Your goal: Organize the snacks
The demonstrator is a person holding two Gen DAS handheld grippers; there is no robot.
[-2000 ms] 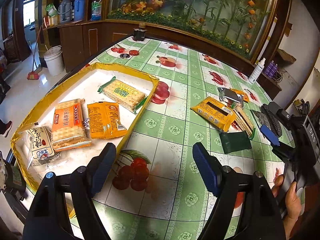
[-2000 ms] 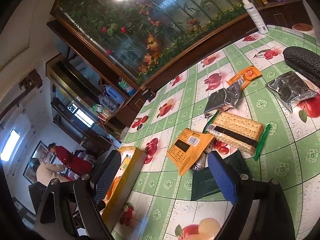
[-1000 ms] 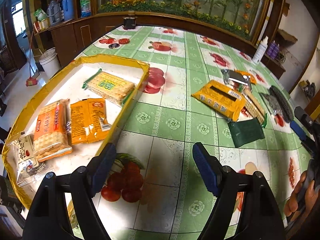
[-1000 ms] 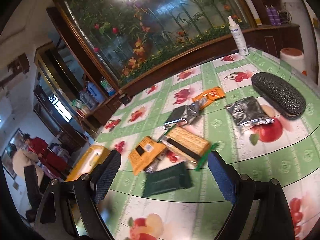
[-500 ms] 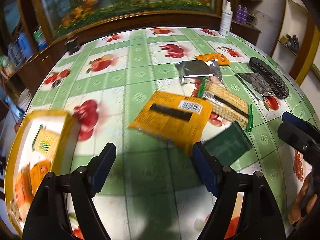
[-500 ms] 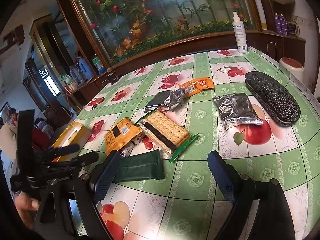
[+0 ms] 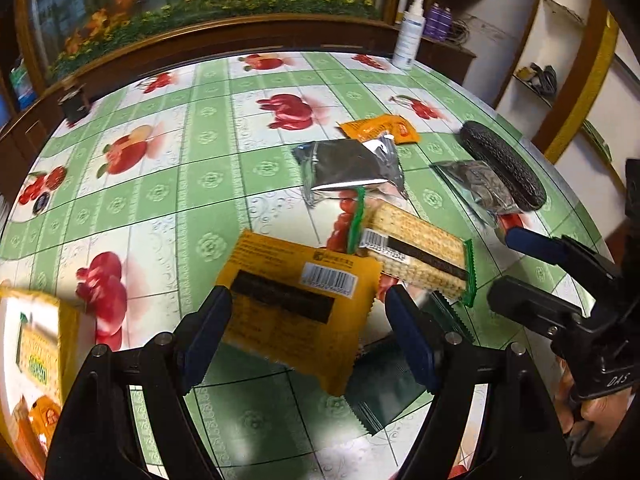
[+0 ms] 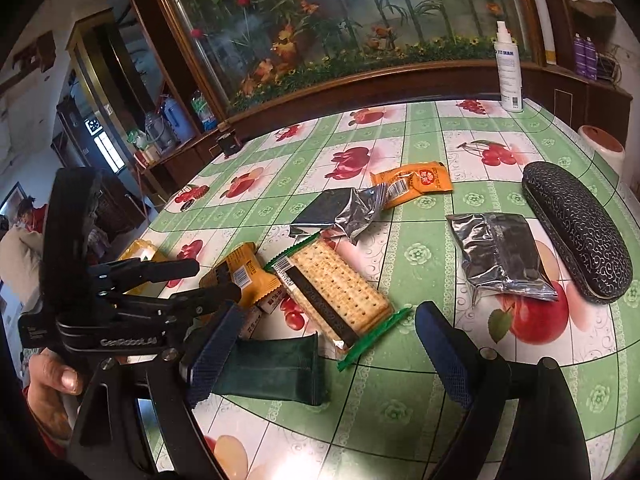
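Observation:
My left gripper (image 7: 308, 336) is open, its fingers on either side of a large orange snack pack (image 7: 296, 304) lying on the table; the pack also shows in the right wrist view (image 8: 240, 276). A clear cracker pack with green ends (image 7: 412, 256) (image 8: 336, 296) lies beside it. A dark green pack (image 8: 272, 372) (image 7: 384, 388) lies near my right gripper (image 8: 324, 352), which is open and empty above the table. Two silver packs (image 8: 344, 212) (image 8: 500, 256) and a small orange sachet (image 8: 416, 180) lie farther back. The yellow tray (image 7: 36, 344) holds snacks at the left.
A black glasses case (image 8: 576, 236) lies at the table's right edge. A white spray bottle (image 8: 508, 72) stands at the back by the wooden aquarium cabinet. A small dark object (image 7: 74, 100) sits at the far left of the green fruit-print tablecloth (image 7: 192, 184).
My left gripper has swung right from the yellow tray and closed in on the large orange pack. My right gripper has tilted down toward the snacks, and the left gripper has entered its view.

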